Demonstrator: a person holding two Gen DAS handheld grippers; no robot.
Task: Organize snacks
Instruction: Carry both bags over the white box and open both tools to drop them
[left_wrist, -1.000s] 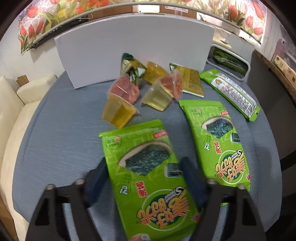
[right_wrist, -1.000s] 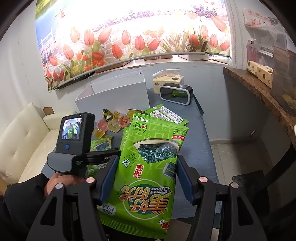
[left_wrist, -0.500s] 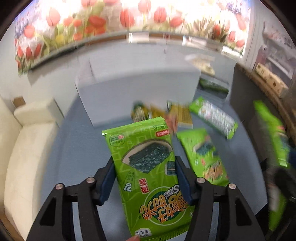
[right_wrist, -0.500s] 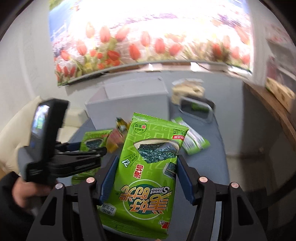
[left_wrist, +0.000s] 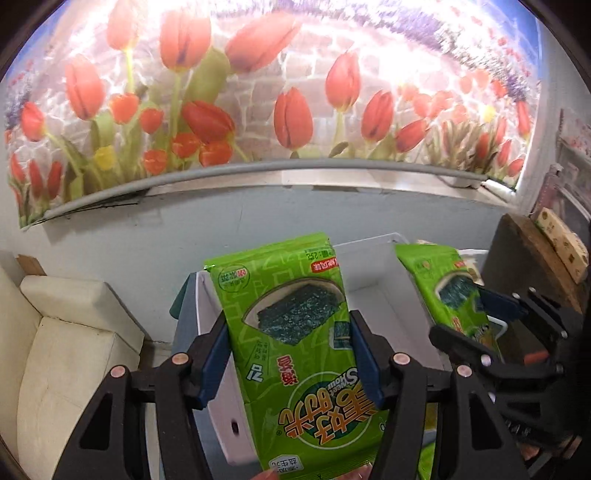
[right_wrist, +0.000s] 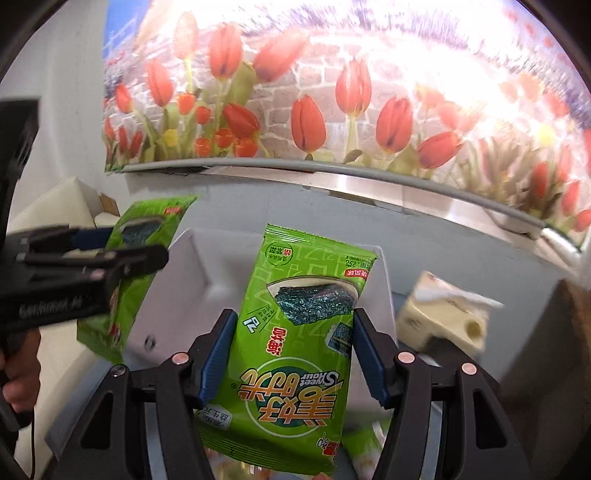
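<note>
My left gripper (left_wrist: 288, 354) is shut on a green seaweed snack bag (left_wrist: 295, 332) and holds it upright above the open white box (left_wrist: 376, 295). My right gripper (right_wrist: 293, 350) is shut on a second green seaweed bag (right_wrist: 295, 332), also raised over the white box (right_wrist: 184, 295). In the left wrist view the right gripper (left_wrist: 491, 321) and its bag (left_wrist: 439, 280) show at the right. In the right wrist view the left gripper (right_wrist: 88, 258) and its bag (right_wrist: 144, 229) show at the left.
A tulip mural (left_wrist: 277, 92) covers the wall behind the box. A cream sofa (left_wrist: 62, 332) stands at the left. A beige tissue box (right_wrist: 439, 314) sits right of the white box. A wooden counter edge (left_wrist: 532, 251) is at the far right.
Both grippers have lifted their seaweed bags off the table and carried them forward over the white box. The left gripper closed on its bag a second ago. The table snacks have left view.
</note>
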